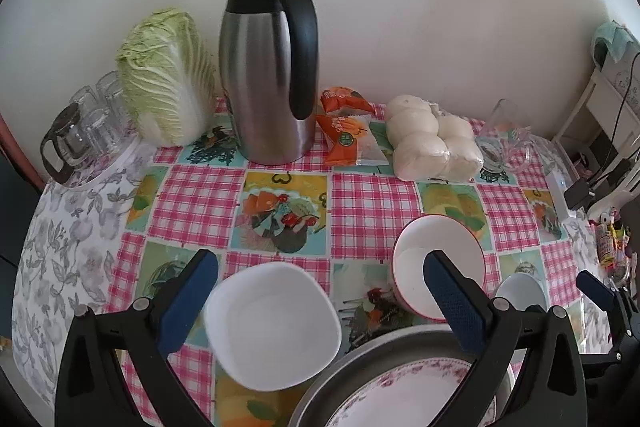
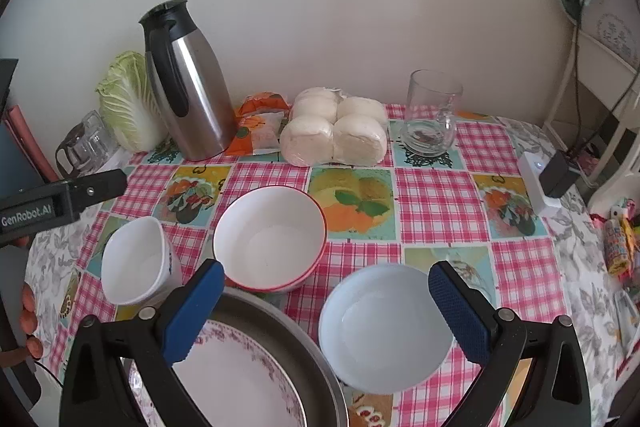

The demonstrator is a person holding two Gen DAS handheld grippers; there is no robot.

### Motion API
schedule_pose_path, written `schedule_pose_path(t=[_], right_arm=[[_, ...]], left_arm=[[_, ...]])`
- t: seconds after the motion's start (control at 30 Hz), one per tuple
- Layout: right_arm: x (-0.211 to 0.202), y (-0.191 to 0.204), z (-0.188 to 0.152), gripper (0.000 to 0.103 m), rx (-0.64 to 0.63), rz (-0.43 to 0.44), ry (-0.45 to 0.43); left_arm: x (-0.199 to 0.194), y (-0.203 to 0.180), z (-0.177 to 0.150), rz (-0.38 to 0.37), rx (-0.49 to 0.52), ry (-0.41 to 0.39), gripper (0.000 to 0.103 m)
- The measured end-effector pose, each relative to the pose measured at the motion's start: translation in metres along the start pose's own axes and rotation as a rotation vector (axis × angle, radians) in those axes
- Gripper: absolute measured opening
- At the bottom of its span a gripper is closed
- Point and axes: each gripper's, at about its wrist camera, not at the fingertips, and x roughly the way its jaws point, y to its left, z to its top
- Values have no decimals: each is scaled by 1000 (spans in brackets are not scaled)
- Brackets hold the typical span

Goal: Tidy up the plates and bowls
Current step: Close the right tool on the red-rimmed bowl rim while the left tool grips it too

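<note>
Both grippers hover low over the near edge of the table [image 2: 520, 155], and neither has hold of anything; the left gripper [image 1: 320, 303] has its blue pads spread wide, with the squarish white bowl [image 1: 274, 325] sitting on the cloth between them but touching neither; the right gripper [image 2: 326, 313] is just as wide open, its fingers to either side of the pale round bowl [image 2: 386, 327] at the near right; between those two, a little farther back, stands the red-rimmed bowl [image 2: 270, 237], which looks to be two bowls nested, though I can't be sure of that; nearest of all lies the flowered plate [image 2: 236, 383] inside a grey metal basin [image 2: 316, 351], only partly in view; along the far wall are a steel jug [image 2: 188, 87], a cabbage [image 2: 124, 103], a pack of white buns [image 2: 336, 131], an orange snack packet [image 2: 258, 125] and a glass mug [image 2: 432, 115], none of them part of the job; I'd judge the sorting hardly begun, the bowls all being apart on the cloth; the step in hand seems to be the approach to a first pick; next, one gripper needs to drop so a pad goes inside a bowl's rim and the other outside, then close on the wall; the glazed rims look slippery, so a firm, level pinch
</note>
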Motion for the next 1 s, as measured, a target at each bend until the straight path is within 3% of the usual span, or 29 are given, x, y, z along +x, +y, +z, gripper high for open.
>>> schedule_pose_path(t=[0.27,0.5,0.8,0.87,0.93,1.0], right_arm=[[23,-3,22,103,-1,0,37],[57,-15,27,103,41,18,130],[86,-15,24,103,28,25,201],[91,-13,23,98,20,30,211],[97,-11,22,87,11,33,218],[102,-10,22,79,5,44,226]], left_arm=[[31,-9,11,-63,-19,81,102],[60,-24,9,-98,5,166,102],[90,-36,2,-63,35,236,101],[94,-37,1,-72,33,242,100],[96,-38,1,-88,26,243,93],[100,-40,0,-84,37,252,72]])
